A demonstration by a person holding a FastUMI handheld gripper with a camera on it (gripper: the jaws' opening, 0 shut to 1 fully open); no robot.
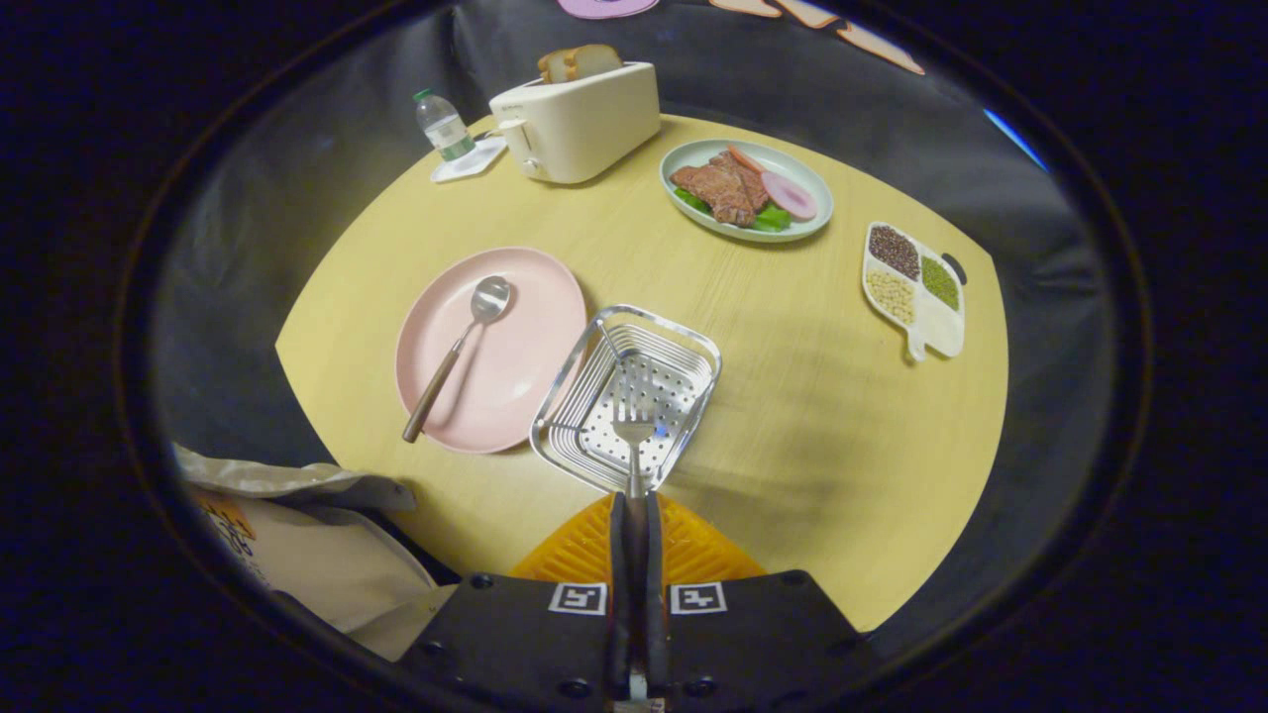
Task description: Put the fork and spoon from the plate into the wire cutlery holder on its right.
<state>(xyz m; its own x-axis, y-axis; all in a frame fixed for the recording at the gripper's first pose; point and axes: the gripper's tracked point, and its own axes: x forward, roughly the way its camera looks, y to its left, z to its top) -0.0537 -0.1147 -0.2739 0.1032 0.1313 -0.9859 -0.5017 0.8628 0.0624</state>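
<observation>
My gripper (634, 500) is shut on the fork (633, 436), holding its handle between the two orange fingers (584, 545). The fork's tines point forward and hang over the wire cutlery holder (693, 345), a shiny steel basket with a perforated floor just ahead of the fingers. Left of the holder lies the pink plate (525, 366). On it rests the spoon (456, 355), bowl toward the far side and brown handle sticking out over the plate's near rim.
On the round yellow table (812, 416) stand a cream toaster (575, 124) with bread, a water bottle (443, 126), a green plate of food (748, 188) and a white divided dish of beans (911, 287). A cloth bag (297, 545) lies at the table's near left edge.
</observation>
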